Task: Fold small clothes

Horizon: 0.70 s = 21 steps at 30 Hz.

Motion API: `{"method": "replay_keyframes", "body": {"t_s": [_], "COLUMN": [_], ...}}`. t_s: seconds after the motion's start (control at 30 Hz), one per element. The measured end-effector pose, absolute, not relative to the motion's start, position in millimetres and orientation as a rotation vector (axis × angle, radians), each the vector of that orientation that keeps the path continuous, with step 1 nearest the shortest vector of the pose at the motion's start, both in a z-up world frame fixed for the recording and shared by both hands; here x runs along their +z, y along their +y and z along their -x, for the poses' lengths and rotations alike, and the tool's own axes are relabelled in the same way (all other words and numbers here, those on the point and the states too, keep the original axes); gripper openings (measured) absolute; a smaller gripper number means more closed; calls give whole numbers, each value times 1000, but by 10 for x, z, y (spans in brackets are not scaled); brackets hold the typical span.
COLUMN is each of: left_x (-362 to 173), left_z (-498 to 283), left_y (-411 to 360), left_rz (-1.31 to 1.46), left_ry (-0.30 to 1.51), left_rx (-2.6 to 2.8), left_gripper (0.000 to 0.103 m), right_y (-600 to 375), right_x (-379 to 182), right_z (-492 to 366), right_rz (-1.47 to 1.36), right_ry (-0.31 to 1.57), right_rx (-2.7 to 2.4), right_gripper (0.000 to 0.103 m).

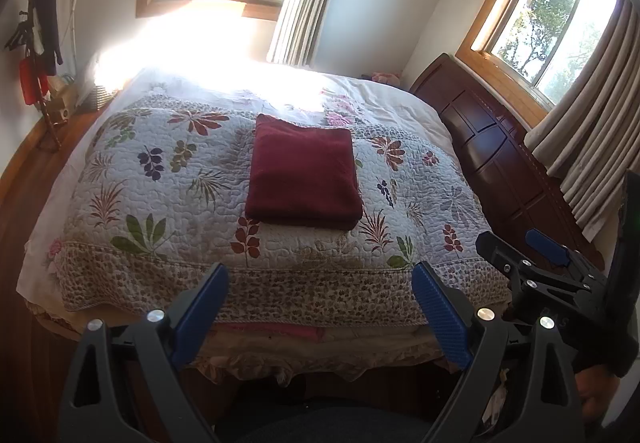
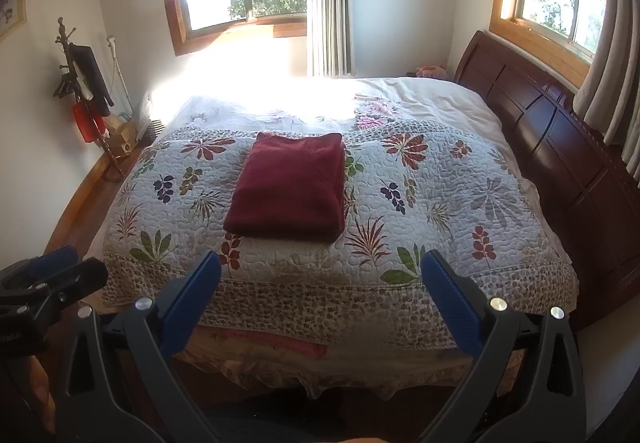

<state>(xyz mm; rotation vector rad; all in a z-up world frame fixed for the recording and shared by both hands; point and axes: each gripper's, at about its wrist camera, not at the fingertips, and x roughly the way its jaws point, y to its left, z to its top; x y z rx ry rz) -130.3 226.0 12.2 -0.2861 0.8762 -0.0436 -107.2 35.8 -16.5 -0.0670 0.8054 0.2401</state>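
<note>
A dark red cloth (image 1: 304,179) (image 2: 290,189) lies folded into a neat square in the middle of the floral quilt (image 1: 160,203) (image 2: 440,211) on the bed. My left gripper (image 1: 320,275) hangs open over the bed's near edge, well short of the cloth, with nothing between its blue pads. My right gripper (image 2: 322,263) is open too, empty, and at about the same distance from the cloth. The right gripper (image 1: 520,243) shows at the right edge of the left wrist view, and the left gripper (image 2: 60,267) at the left edge of the right wrist view.
A dark wooden headboard (image 1: 500,155) (image 2: 560,147) runs along the bed's right side under a curtained window. A coat stand (image 1: 38,43) (image 2: 84,91) with hanging items is by the left wall. Strong sunlight washes out the bed's far part.
</note>
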Motion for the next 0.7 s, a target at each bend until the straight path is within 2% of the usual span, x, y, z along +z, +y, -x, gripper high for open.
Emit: {"method": "replay_keyframes", "body": {"t_s": [0.7], "left_x": [71], "left_z": [1203], "left_y": [2279], "left_rz": [287], "left_ry": [890], "left_rx": [-40], "left_gripper": [93], "right_y": [355], "right_x": [-203], "right_z": [997], "right_rz": [64], "right_ry": [816], "right_rx": [237], "right_gripper": [100]}}
